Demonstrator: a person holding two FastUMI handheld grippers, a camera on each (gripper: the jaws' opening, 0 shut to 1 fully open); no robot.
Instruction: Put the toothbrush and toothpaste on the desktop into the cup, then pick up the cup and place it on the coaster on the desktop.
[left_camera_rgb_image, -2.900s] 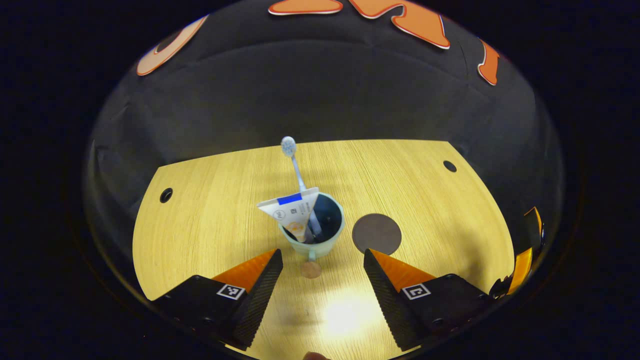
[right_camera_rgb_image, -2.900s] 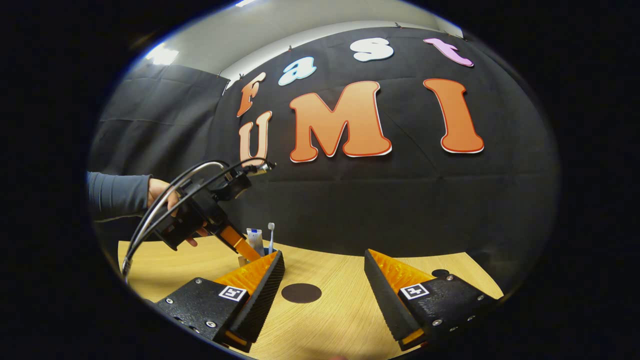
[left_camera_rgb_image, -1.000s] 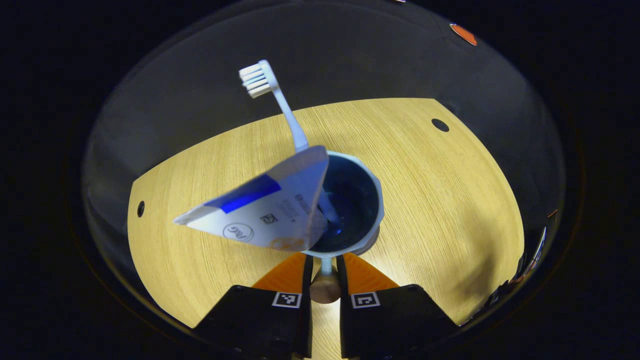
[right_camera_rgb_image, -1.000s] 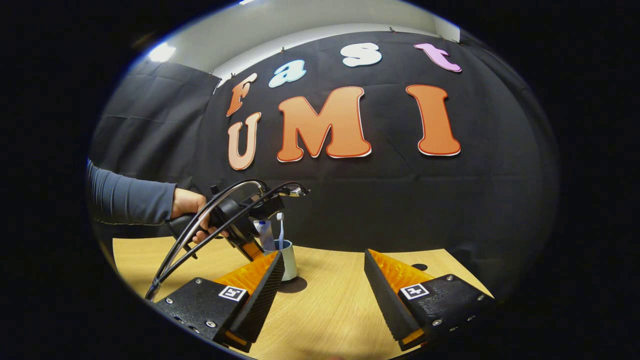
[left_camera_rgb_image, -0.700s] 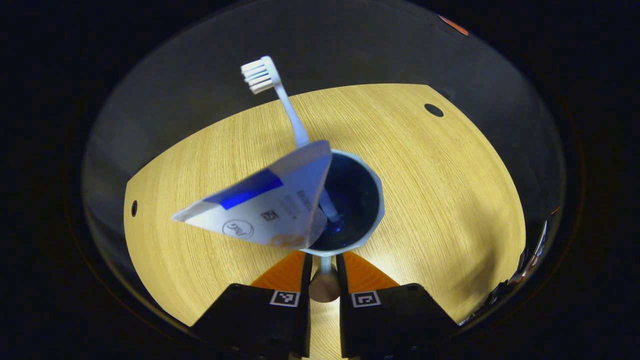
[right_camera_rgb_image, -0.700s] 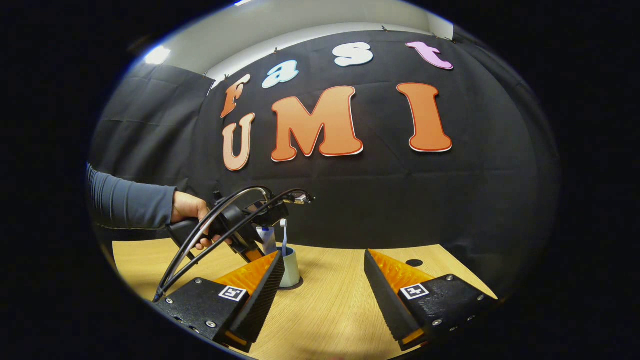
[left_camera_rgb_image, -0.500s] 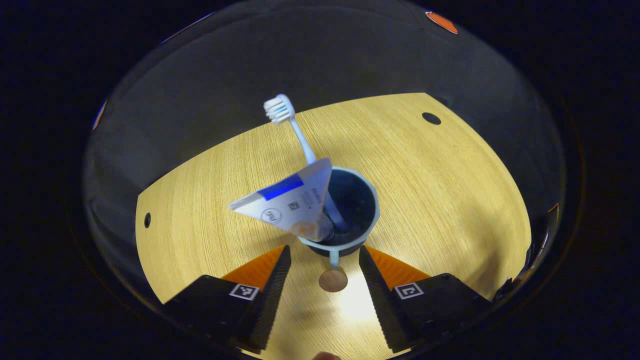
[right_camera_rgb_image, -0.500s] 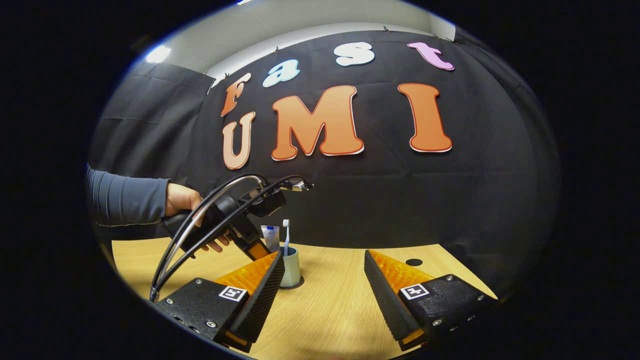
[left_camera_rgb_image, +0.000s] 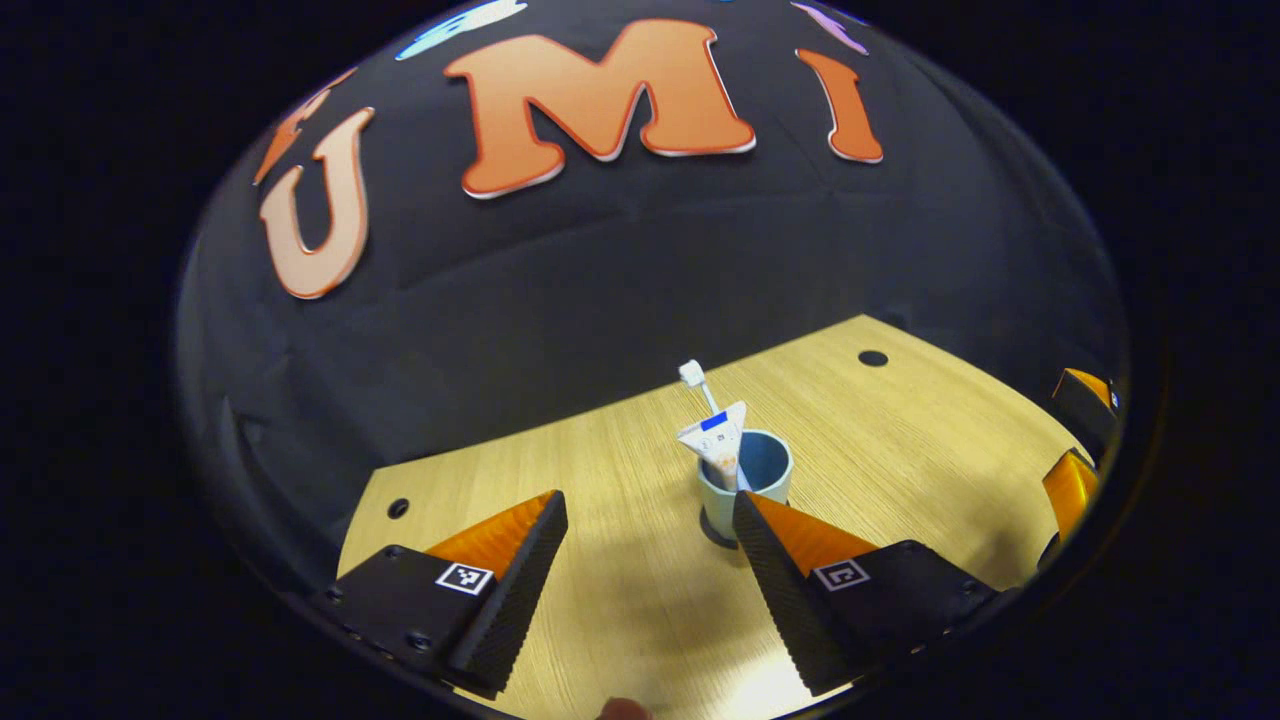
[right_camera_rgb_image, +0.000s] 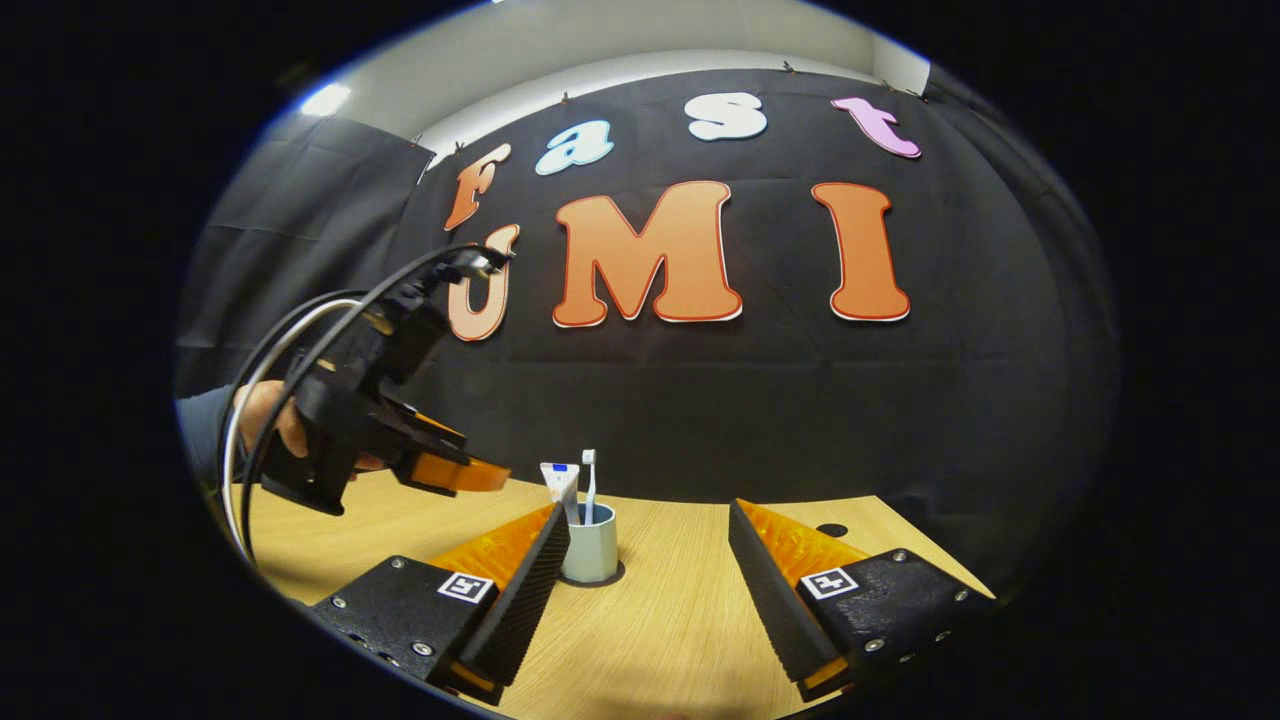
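Note:
The pale green cup (left_camera_rgb_image: 745, 478) (right_camera_rgb_image: 590, 545) stands upright on the dark round coaster (left_camera_rgb_image: 712, 528) (right_camera_rgb_image: 612, 577) on the wooden desk. Out of it stick the white toothbrush (left_camera_rgb_image: 697, 384) (right_camera_rgb_image: 589, 480) and the white toothpaste tube (left_camera_rgb_image: 718, 442) (right_camera_rgb_image: 561, 485). My left gripper (left_camera_rgb_image: 650, 512) is open and hangs back from the cup, above the desk. In the right gripper view the left gripper (right_camera_rgb_image: 470, 475) hangs left of the cup with a hand (right_camera_rgb_image: 262, 418) behind it. My right gripper (right_camera_rgb_image: 648, 528) is open and holds nothing, low over the desk in front of the cup.
The wooden desk (left_camera_rgb_image: 900, 440) (right_camera_rgb_image: 660, 620) has small round holes near its corners (left_camera_rgb_image: 872, 358) (left_camera_rgb_image: 398, 508) (right_camera_rgb_image: 830, 530). Cables (right_camera_rgb_image: 300, 350) loop from the left gripper. The right gripper's orange parts (left_camera_rgb_image: 1072, 470) show at the right edge of the left gripper view.
My left gripper let go of the cup's handle, opened, then pulled back and up to the left. The cup now stands on the coaster. My right gripper stayed nearly still.

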